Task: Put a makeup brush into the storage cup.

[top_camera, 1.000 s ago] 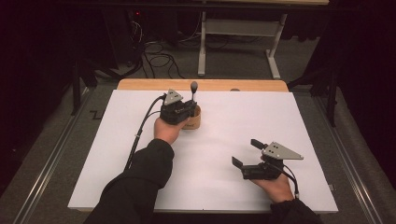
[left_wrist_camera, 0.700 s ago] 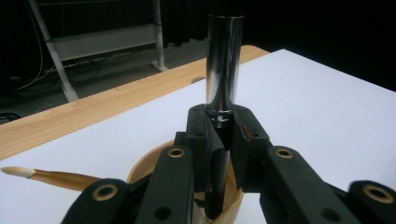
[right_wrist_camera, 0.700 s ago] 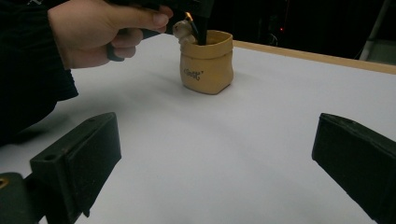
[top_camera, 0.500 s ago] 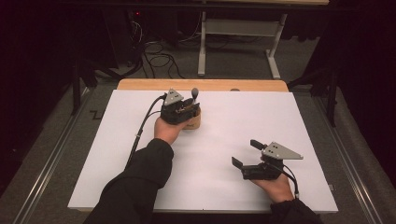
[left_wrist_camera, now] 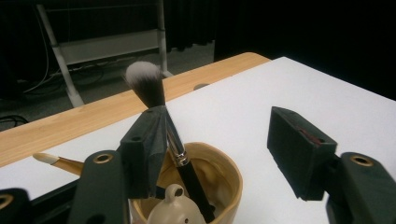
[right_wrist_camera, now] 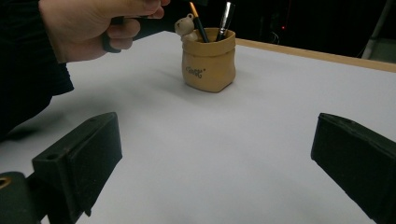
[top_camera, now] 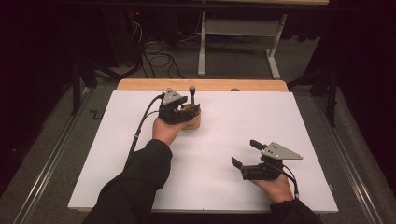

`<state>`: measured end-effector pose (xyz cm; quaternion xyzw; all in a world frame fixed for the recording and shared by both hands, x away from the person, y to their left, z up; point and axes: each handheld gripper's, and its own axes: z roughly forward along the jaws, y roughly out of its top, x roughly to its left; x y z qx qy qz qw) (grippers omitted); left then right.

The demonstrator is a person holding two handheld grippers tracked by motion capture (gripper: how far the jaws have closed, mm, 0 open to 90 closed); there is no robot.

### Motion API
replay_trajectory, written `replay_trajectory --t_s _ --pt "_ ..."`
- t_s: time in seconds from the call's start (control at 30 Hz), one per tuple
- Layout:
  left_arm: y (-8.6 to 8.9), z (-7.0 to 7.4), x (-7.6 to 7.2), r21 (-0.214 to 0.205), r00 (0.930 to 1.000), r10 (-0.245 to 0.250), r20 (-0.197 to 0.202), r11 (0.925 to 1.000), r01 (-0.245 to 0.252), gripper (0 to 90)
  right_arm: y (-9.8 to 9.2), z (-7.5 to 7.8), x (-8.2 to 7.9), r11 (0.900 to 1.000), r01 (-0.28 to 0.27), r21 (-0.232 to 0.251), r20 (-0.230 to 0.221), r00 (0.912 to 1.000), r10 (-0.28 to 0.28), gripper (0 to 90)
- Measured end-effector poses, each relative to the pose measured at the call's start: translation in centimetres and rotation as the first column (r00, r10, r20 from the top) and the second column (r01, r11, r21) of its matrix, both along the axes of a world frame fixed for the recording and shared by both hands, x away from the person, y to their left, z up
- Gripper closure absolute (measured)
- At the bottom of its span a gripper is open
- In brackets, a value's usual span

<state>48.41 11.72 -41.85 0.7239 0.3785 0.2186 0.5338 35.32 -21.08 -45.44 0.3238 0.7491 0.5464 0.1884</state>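
A tan bag-shaped holder [top_camera: 194, 121] [right_wrist_camera: 208, 60] with a small bear figure [left_wrist_camera: 173, 210] on its rim stands at the back left of the white table [top_camera: 224, 135]. A black-handled makeup brush [left_wrist_camera: 145, 84] [top_camera: 192, 89] stands in it, bristles up. It leans against one jaw of my left gripper [left_wrist_camera: 219, 135] [top_camera: 175, 109], and the other jaw stands well off it. These jaws have just been opening and no longer press the brush. A thin wooden brush [left_wrist_camera: 51, 161] [right_wrist_camera: 196, 18] also sits in the holder. My right gripper [top_camera: 246, 154] [right_wrist_camera: 219, 154] rests open and empty at the front right.
A strip of bare wood [top_camera: 201, 84] runs along the table's far edge. Beyond it a metal table frame [top_camera: 238, 32] and cables [top_camera: 159, 58] lie on the grey floor. White surface stretches between the two grippers.
The left gripper's jaws have spread apart off the black-handled brush, which has sunk a little into the holder. Both hands have stayed where they were.
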Motion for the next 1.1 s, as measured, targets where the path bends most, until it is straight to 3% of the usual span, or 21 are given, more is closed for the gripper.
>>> replay_trajectory --t_s 0.13,0.3,0.7,1.1 --pt "0.0 0.3 -0.5 0.002 0.9999 -0.005 -0.011 1.0 0.005 34.0 0.0 0.0 -0.1 1.0 0.003 -0.003 0.001 1.0 -0.003 2.3" --pt "0.2 0.4 -1.3 -0.025 0.9998 -0.013 -0.016 0.9996 0.012 29.4 -0.1 0.1 -0.1 1.0 0.003 -0.003 0.007 1.0 -0.003 2.3" --pt "1.3 -0.1 -3.0 -0.002 0.9992 -0.015 -0.038 0.9999 0.015 19.4 0.1 0.0 -0.1 0.9999 0.006 -0.014 0.007 1.0 -0.006 2.2" --pt "2.9 -0.9 -6.4 0.002 0.9987 -0.034 -0.039 0.9994 0.034 8.3 0.0 0.0 -0.2 0.9997 0.018 -0.018 0.013 0.9998 -0.018 1.9"
